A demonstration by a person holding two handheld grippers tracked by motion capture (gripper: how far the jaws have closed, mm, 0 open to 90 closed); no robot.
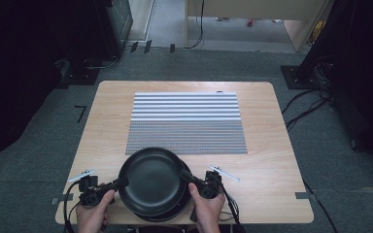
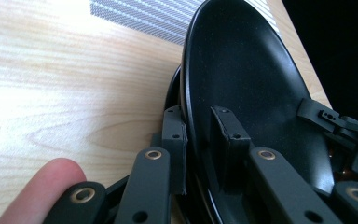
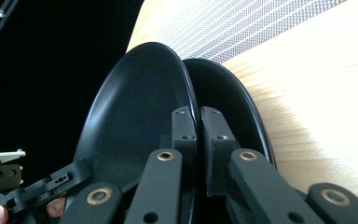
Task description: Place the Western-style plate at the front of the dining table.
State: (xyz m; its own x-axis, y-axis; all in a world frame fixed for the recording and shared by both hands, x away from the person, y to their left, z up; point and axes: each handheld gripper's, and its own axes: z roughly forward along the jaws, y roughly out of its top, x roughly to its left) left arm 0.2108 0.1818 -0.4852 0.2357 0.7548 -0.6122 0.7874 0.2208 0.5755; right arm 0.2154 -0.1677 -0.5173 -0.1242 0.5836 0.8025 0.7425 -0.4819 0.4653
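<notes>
Both tongs, left and right, are clamping the round, smooth black upper plate's opposite rims above the lower plate.

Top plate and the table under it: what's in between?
A second black plate lies between the top plate and the table. The right gripper view shows its rim beside the lifted one; the high view shows its edge below.

Both grippers matte black. Left gripper and right gripper: two flat linkage arms per side, brass-coloured pivot bushings, small dark screws in blocky rectangular fingertips. Grey three-cornered plate on top of each. Black cables trail off the rear. Hands bare, no sleeves visible.
</notes>
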